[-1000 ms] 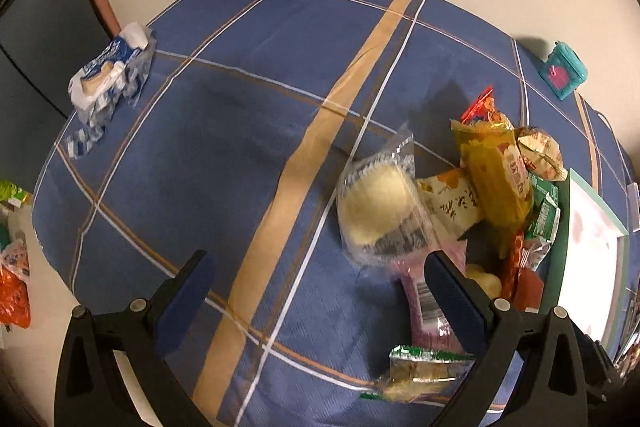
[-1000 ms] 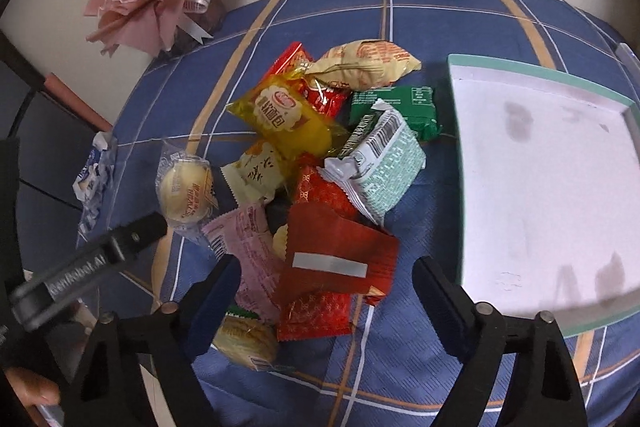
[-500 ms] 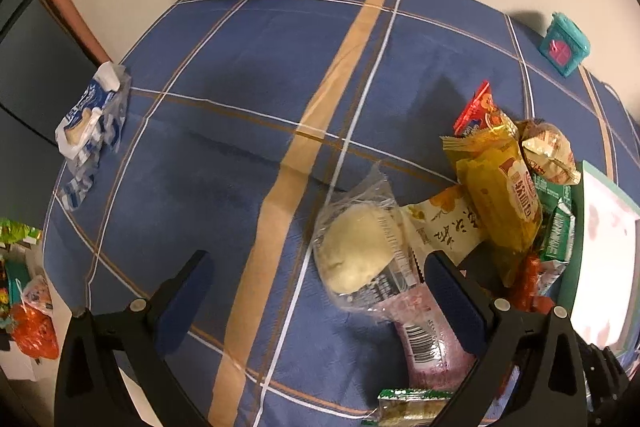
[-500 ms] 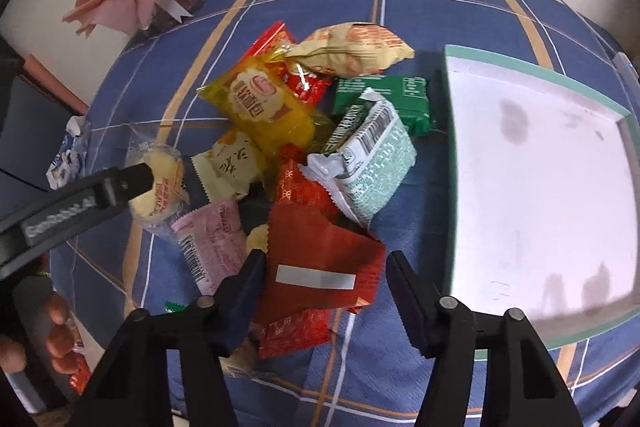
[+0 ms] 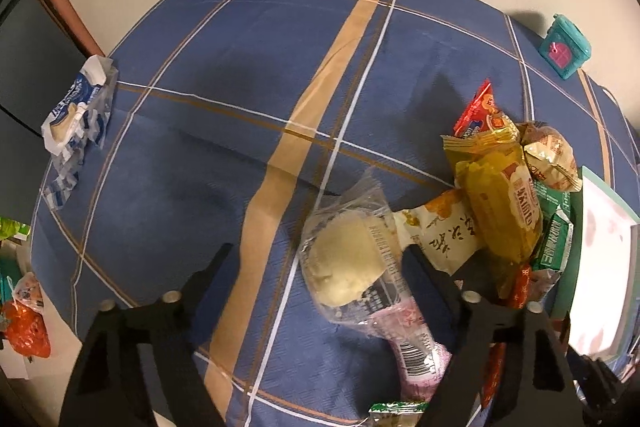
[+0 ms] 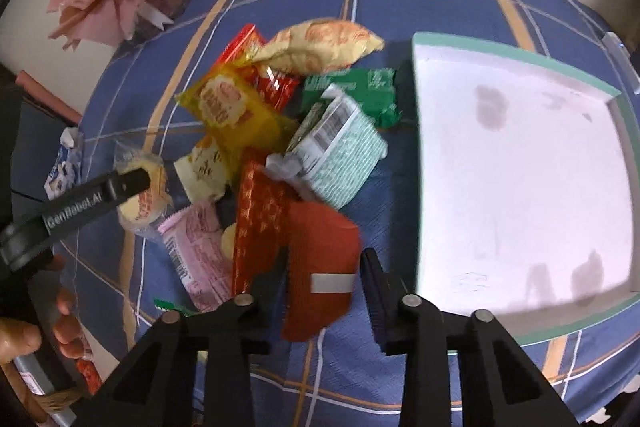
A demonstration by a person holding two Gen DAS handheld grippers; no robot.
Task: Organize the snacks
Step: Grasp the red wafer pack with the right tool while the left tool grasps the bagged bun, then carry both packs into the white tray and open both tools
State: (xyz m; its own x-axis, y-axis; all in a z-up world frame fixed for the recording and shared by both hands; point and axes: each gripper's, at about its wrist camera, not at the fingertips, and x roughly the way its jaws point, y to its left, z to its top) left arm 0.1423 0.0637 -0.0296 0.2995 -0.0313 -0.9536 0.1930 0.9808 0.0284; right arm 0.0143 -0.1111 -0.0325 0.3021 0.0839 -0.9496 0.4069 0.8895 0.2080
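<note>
"GenRobot.AI" tongs (image 6: 132, 183) on bun (image 6: 142, 201)

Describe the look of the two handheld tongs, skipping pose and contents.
Both tongs, left and right, are matte black plastic with triangular arms, silver pivot bolts and dark blue ribbed pads. White "GenRobot.AI" lettering runs along the left one's finger. No cables or sleeves show.

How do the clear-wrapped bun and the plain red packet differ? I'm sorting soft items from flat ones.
The clear-wrapped bun shows its pale round contents through the film; the plain red packet is opaque, with one grey strip. The bun bulges, the red packet looks flat. The left gripper straddles the bun, jaws just closing, not yet pressing; the right gripper has just closed on the red packet. Both lie at the pile's near edge, outside the tray.
</note>
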